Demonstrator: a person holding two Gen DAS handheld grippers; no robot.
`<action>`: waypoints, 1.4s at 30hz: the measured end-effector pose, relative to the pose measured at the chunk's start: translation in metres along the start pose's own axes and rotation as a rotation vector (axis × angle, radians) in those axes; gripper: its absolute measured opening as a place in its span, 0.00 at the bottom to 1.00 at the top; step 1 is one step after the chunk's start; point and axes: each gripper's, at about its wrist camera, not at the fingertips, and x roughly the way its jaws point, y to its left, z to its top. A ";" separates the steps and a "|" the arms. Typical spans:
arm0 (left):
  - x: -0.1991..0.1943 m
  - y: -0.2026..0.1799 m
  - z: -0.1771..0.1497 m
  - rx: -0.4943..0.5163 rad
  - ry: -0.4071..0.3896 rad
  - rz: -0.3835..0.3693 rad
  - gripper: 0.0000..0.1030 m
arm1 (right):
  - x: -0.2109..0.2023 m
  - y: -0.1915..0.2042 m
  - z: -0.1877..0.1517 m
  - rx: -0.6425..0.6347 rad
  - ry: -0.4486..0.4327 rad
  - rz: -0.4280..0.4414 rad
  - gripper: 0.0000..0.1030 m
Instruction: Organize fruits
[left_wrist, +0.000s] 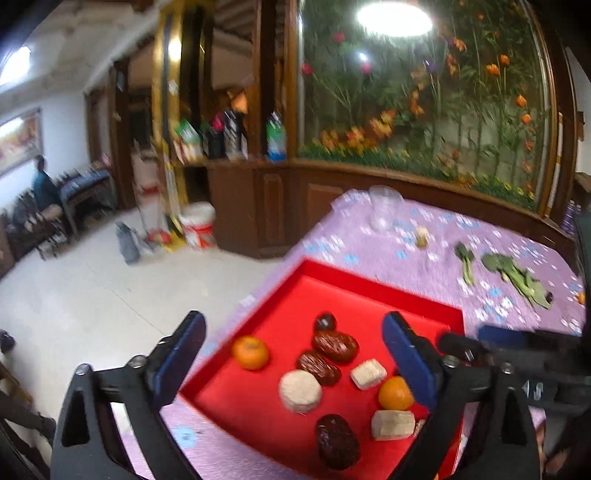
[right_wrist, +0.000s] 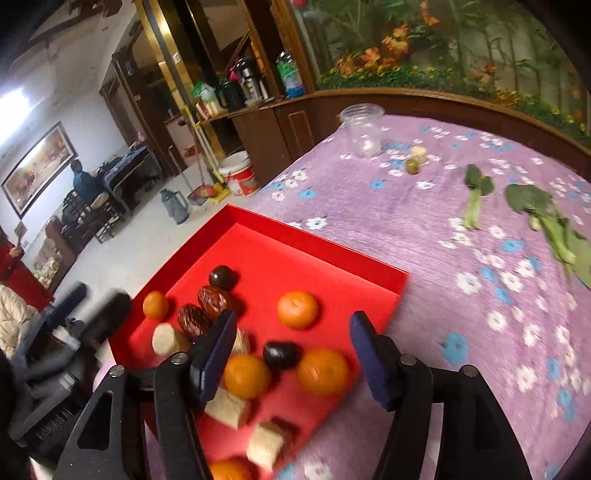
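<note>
Left hand-held gripper (left_wrist: 295, 354): you hold it above the red tray (left_wrist: 369, 295) with its blue fingers spread wide, nothing between them.
Right hand-held gripper (right_wrist: 291, 354): yours is also spread wide and empty, hovering over the near right part of the tray (right_wrist: 332, 258); an orange (right_wrist: 322, 371) and a dark round fruit (right_wrist: 280, 355) lie in the gap you see between its fingers.
Tray: it sits on the desk (left_wrist: 406, 266), near the corner by the floor, on a purple flowered cloth (right_wrist: 461, 332).
Oranges: in your right view, one (right_wrist: 297, 309) lies alone toward the middle, one (right_wrist: 155, 304) by the left wall, one (right_wrist: 246, 376) just beside the dark round fruit, and one more at the bottom edge, partly cut off.
Dates: wrinkled brown dates (left_wrist: 335, 346) lie side by side near the tray's middle, and another date (left_wrist: 338, 446) nearer you.
Pale blocks: a round cake (left_wrist: 300, 391) and square pieces (left_wrist: 368, 374) lie among the fruit.
Elsewhere on the desk: a clear plastic cup (right_wrist: 364, 129) stands at the far edge, a small green fruit (right_wrist: 412, 166) lies near it, and leafy greens (right_wrist: 546, 221) lie well apart from the tray.
</note>
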 end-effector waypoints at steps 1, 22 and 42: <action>-0.011 -0.002 0.000 0.004 -0.036 0.024 0.97 | -0.008 0.000 -0.006 0.002 -0.012 -0.011 0.71; -0.064 -0.053 -0.047 0.084 -0.002 0.031 0.98 | -0.068 -0.001 -0.106 -0.025 -0.131 -0.223 0.89; -0.044 -0.037 -0.050 -0.051 0.127 -0.119 0.97 | -0.072 0.024 -0.097 -0.113 -0.154 -0.228 0.90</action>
